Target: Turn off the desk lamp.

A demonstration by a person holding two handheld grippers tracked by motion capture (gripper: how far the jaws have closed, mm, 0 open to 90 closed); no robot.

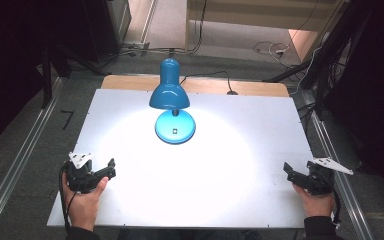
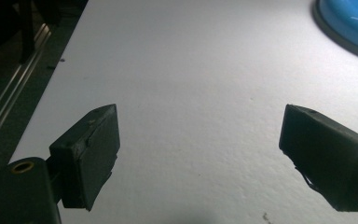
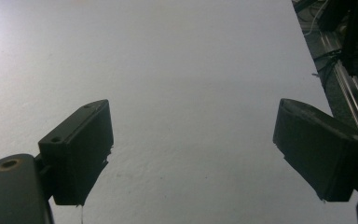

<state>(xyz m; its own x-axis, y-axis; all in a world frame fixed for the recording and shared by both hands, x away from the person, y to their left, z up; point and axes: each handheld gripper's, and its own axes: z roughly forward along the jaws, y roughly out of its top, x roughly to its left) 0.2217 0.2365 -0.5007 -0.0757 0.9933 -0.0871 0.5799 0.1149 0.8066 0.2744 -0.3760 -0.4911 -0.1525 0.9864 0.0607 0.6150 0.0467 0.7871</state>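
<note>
Plainly, both tools are held with their jaws spread wide apart, and nothing is gripped between them. In the high view the left gripper point(image 1: 111, 169) is seen at the near left edge of the white table point(image 1: 240, 150), carried in the left hand point(image 1: 82, 197), with a grey three-cornered plate on top and a cable trailing down beside the wrist. The right gripper point(image 1: 287, 172) is held at the near right edge in the right hand point(image 1: 314, 199), its own grey plate pointing outward past the table edge. Whether either tool touches the table cannot be told.

A blue desk lamp point(image 1: 170, 97) is placed ahead of both grippers, well apart from each, roughly midway between them and towards the far side. It is switched on, and a bright pool of light is thrown on the surface around its round base.

In the left gripper view, only bare tabletop is framed between the open jaws of the left gripper point(image 2: 199, 140), and part of the lamp base point(image 2: 349, 23) is caught ahead and to the right. A metal rail point(image 2: 9, 98) is seen off the table edge to the left.

In the right gripper view, bare table is again seen between the spread jaws of the right gripper point(image 3: 193, 140); cables and a rail point(image 3: 349, 88) are shown beyond the edge to the right.
</note>
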